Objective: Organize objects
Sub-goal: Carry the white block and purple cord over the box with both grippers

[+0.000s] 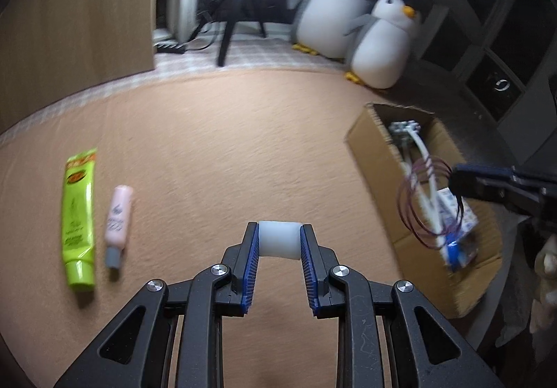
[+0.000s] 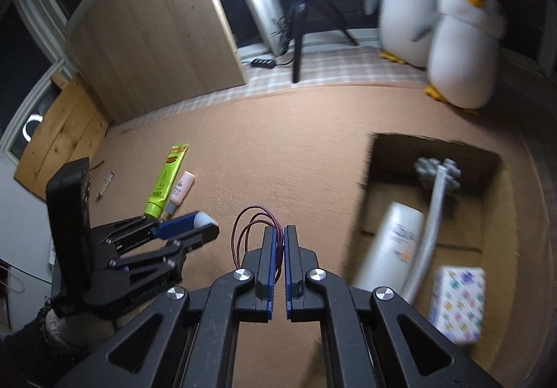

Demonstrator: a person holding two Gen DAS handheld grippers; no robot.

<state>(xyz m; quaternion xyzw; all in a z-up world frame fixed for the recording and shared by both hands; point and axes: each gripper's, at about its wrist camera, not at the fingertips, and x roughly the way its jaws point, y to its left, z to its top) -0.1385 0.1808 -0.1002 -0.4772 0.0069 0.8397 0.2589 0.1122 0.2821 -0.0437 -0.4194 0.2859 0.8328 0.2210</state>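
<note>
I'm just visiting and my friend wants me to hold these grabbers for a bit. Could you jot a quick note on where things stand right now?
Left gripper: shut on a small white cylinder, held above the carpet.
Right gripper: shut on a dark red wire loop, near the cardboard box.
Already in the box: white bottle, long-handled white tool, patterned packet.
Left on the carpet: green tube and pink bottle, side by side.
Probably next: drop both held things in the box, then fetch those two.
</note>
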